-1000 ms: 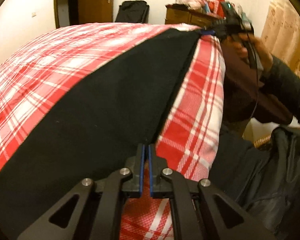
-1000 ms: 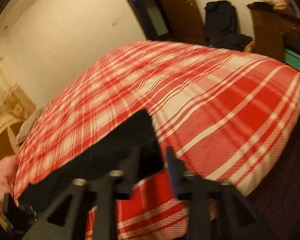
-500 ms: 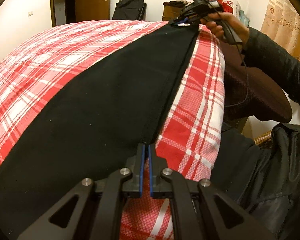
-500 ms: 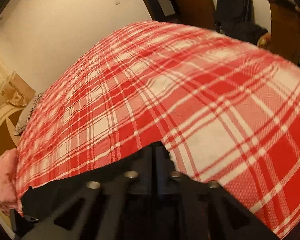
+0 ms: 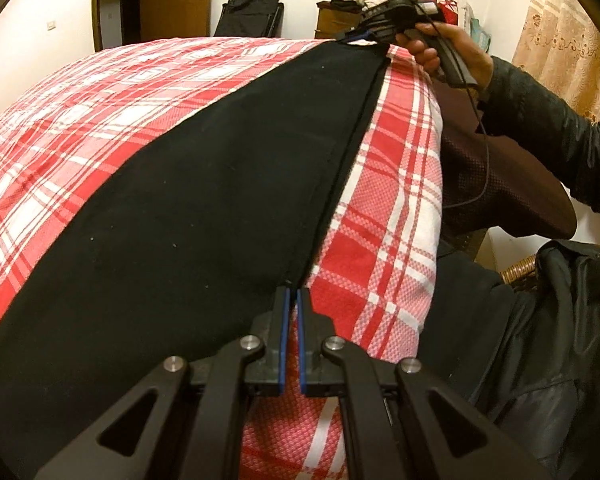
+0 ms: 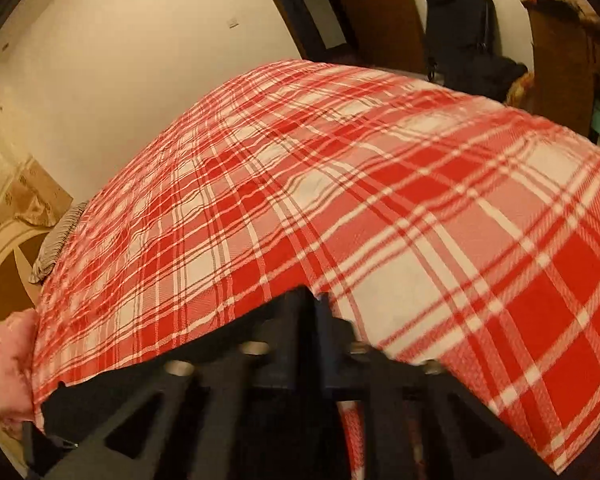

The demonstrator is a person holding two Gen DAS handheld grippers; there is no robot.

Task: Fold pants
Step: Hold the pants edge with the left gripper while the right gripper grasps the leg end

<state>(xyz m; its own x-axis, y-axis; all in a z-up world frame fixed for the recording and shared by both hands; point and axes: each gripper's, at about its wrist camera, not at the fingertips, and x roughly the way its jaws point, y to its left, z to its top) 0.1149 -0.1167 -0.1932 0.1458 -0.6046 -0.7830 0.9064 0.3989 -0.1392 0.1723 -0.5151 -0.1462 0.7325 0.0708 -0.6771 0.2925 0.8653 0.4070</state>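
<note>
Black pants (image 5: 204, 200) lie flat along the near side of a bed with a red and white plaid cover (image 5: 80, 120). My left gripper (image 5: 293, 292) is shut on their near corner at the seam. The far corner lies at my right gripper (image 5: 356, 36), held by a person's hand (image 5: 440, 48). In the right wrist view this gripper (image 6: 315, 300) is blurred. Its fingers stand almost together with the corner of the pants (image 6: 140, 384) between them, and the jaws are opening. The plaid cover (image 6: 340, 180) stretches beyond.
The bed edge drops off on the right to a dark skirt (image 5: 500, 184). A black jacket (image 5: 560, 340) and a wicker basket (image 5: 520, 276) lie below it. A door (image 5: 176, 0), a black bag (image 5: 252, 14) and a wooden dresser (image 5: 334, 20) stand behind. A pink cloth (image 6: 8, 360) lies by the headboard.
My right gripper moved in along the bed to the pants' far corner and closed from open to nearly together. The left gripper kept its hold and stayed put.
</note>
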